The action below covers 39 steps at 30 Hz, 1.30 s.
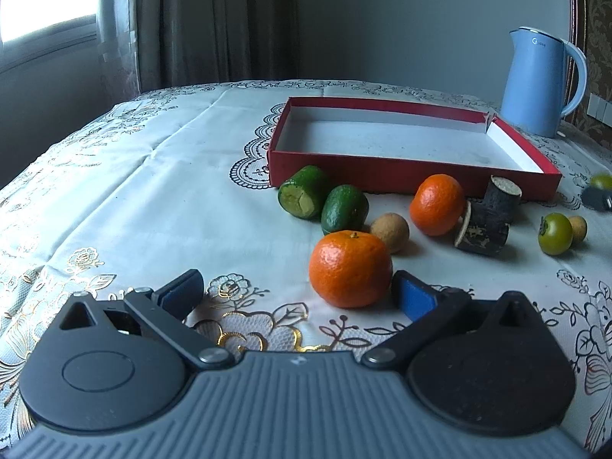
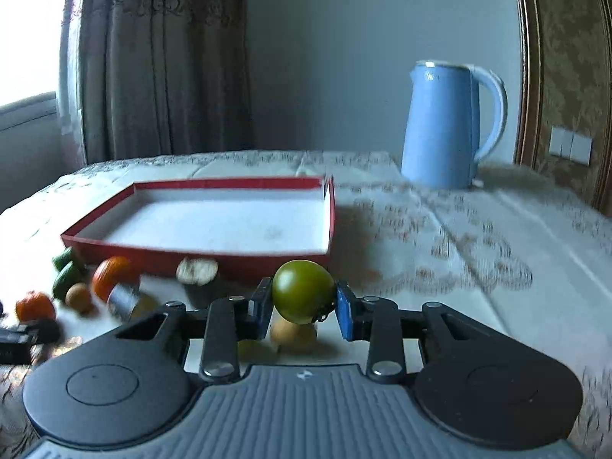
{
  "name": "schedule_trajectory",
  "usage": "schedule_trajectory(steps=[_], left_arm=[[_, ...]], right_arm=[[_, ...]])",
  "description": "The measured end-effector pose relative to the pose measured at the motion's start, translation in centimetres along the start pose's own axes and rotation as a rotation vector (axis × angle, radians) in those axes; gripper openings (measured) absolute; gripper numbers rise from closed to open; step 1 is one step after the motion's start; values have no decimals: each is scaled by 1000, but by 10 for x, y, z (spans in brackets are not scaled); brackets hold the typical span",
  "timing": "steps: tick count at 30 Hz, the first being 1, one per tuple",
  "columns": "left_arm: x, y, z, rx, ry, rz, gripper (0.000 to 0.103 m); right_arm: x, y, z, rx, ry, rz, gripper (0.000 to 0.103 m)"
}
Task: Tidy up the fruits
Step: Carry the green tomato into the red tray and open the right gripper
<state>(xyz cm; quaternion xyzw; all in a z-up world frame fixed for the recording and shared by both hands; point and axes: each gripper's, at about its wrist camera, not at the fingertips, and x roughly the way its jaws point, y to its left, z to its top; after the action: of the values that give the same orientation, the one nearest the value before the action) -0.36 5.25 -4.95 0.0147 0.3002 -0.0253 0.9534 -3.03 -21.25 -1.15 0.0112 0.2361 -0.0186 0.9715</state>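
Right gripper (image 2: 304, 306): blue pads clamped on a green fruit (image 2: 303, 291), one pad on each side, the fruit lifted clear of the cloth. A tan fruit (image 2: 290, 333) lies on the cloth directly beneath it.

Left gripper (image 1: 300, 292): fingers wide apart, nothing between the pads. Its right finger (image 1: 415, 298) sits just beside the near tangerine (image 1: 350, 267); whether they touch cannot be told.

Red box (image 1: 401, 178): shallow, white inside, nothing in it, standing on the tablecloth (image 1: 153, 191) beyond the fruit.

Fruit on the cloth, left wrist view:
- Two dark green fruits (image 1: 306, 191) (image 1: 344, 208), side by side, just in front of the box's near wall; the left one shows a cut end.
- Small tan ball (image 1: 390, 231), between the near tangerine and the green pair.
- Far tangerine (image 1: 438, 204), close to the box wall.
- Two dark bark-covered stubs (image 1: 484, 229) (image 1: 503, 193) with pale cut ends, just right of the far tangerine.
- Another green fruit (image 1: 554, 233) with a small tan one (image 1: 578, 228) touching its right side, well right of the stubs.

Blue kettle (image 1: 535, 84): upright at the far right, behind the box.

The right wrist view is blurred; the fruit at its left edge shows only as smears.
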Motion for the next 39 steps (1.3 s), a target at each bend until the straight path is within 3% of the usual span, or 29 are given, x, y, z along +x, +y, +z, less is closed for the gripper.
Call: schedule_trajectory(steps=[9,19,24,28,39], left_arm=[[0,1,0,-1,2,-2,103],[0,0,-1,-2,3,-2,103],[0,0,-1,-1,3,0,103],[0,0,-1,0,3,1,103],[-1,0,-1,1,5,2,103]], right_arm=[[71,19,48,-99,-21,0,33],[142,20,57,-73,125,35,33],[153,16,63,-51,145,33,33],[165,16,62,-68,226,43,34],[161,10,62,-37,223,63,38]])
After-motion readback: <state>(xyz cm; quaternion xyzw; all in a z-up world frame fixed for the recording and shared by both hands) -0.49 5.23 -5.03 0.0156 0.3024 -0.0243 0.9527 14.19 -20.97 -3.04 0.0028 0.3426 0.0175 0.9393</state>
